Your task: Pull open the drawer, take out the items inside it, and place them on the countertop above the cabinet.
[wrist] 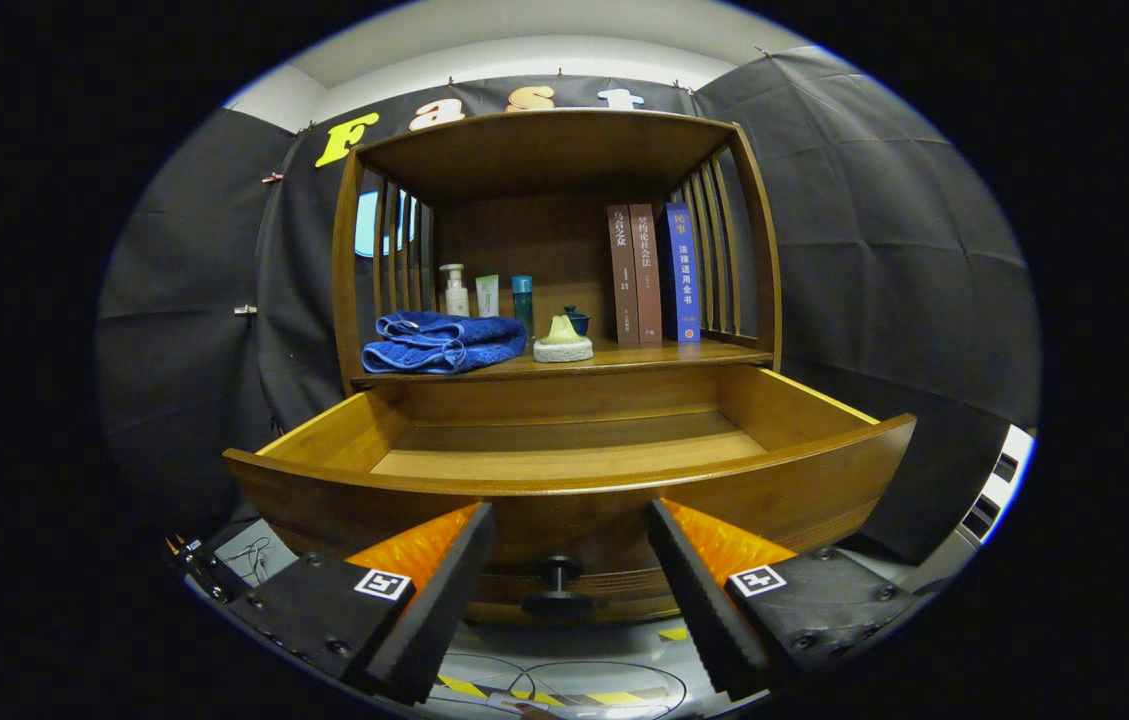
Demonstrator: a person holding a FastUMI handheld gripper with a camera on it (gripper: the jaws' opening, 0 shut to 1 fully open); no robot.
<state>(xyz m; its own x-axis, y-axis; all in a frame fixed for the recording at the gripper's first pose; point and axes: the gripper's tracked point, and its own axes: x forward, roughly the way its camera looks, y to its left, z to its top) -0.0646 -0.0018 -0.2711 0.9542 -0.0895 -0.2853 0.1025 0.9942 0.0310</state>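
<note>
Reading spines first: three books point(652, 273) stand upright on the countertop point(624, 360), two brown and one blue, all with Chinese lettering too small for me to make out. Small square black-and-white markers sit on top of each finger mount.

Left of the books I see a pump bottle point(455, 291), a pale tube point(487, 296) and a teal bottle point(522, 303) along the back, a small dark pot point(576, 319) behind a yellowish lump on a white soap dish point(563, 343), and a folded blue towel point(442, 342) at the front left. Slatted sides and a top board enclose this shelf.

My gripper point(569, 535) is spread wide, holding nothing. The drawer point(564, 470) stands pulled well out below the countertop, just ahead of the fingers; its visible floor is bare wood. Its dark round knob point(560, 588) sits between the fingers, untouched. Cables and striped tape lie on the floor beneath.
</note>
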